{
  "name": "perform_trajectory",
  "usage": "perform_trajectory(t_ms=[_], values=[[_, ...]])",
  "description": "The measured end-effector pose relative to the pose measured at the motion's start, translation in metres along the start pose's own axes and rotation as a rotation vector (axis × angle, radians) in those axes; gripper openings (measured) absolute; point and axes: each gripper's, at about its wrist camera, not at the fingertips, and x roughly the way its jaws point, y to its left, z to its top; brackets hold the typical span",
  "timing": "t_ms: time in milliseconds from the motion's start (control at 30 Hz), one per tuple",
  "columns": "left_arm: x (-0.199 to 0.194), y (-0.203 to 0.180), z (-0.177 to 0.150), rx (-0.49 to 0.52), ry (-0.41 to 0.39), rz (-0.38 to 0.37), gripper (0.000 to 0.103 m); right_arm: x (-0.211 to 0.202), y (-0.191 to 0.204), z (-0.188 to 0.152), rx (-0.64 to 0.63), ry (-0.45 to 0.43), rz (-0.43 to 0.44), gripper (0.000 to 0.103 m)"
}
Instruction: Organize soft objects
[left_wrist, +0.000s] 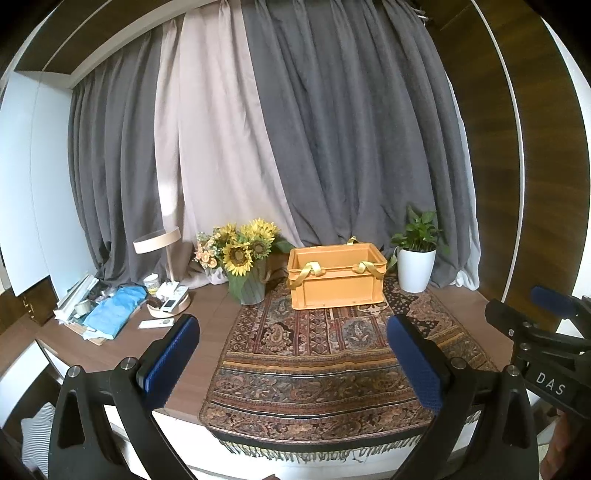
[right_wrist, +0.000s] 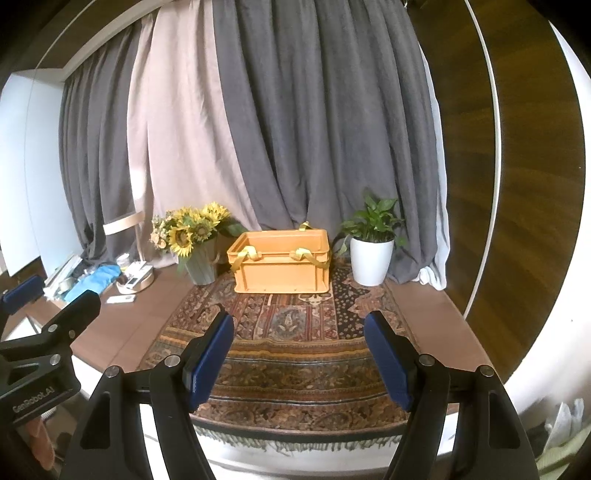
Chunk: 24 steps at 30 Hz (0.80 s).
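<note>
Both grippers (left_wrist: 293, 354) (right_wrist: 299, 350) gape empty over the patterned rug (left_wrist: 314, 354), grey curtains (left_wrist: 351, 129) behind

White letters "DAS" stand on the black body of the right gripper (left_wrist: 554, 306), seen at the right edge of the left wrist view, right of the orange crate (left_wrist: 337, 277). "GenRobot.AI" runs along the black body of the left gripper (right_wrist: 33, 295), at the left edge of the right wrist view, left of the crate. No other print is legible.
</note>
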Motion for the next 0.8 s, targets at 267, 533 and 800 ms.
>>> perform_trajectory(t_ms=[267,533,800], values=[[-0.0008,-0.0003,-0.0014,0.0,0.0,-0.002,0.103,0.0002,0.001,-0.0016,0.005,0.007,-0.001,0.074],[-0.0035,0.0015,-0.0025,0.003,0.01,-0.011,0.103,-0.0005,0.0019,-0.0033,0.003,0.01,-0.011,0.074],[-0.0041,0.0017,-0.002,0.002,0.01,-0.018,0.103,-0.002,0.0025,-0.0048,0.004,0.014,-0.021,0.074]])
